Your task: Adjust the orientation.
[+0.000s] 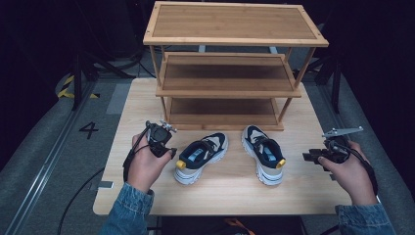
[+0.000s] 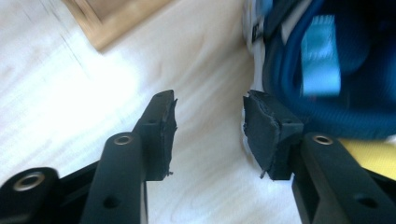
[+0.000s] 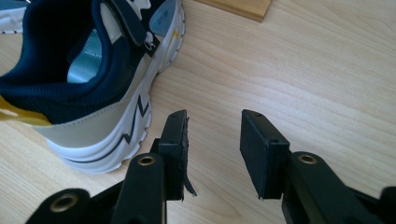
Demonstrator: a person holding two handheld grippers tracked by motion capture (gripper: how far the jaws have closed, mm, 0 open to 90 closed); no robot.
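Shoes sat mid-frame before rack (image 1: 225, 93): left shoe (image 1: 201, 156), right shoe (image 1: 264, 154). I kept left gripper (image 1: 164, 147) and right gripper (image 1: 313, 157) jaws apart, both empty, flanking pair. Judged best: grip each heel collar squarely, lift level toward lowest shelf.

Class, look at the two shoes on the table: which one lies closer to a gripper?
The left shoe: the left gripper almost touches its heel. The right shoe lies farther from the right gripper.
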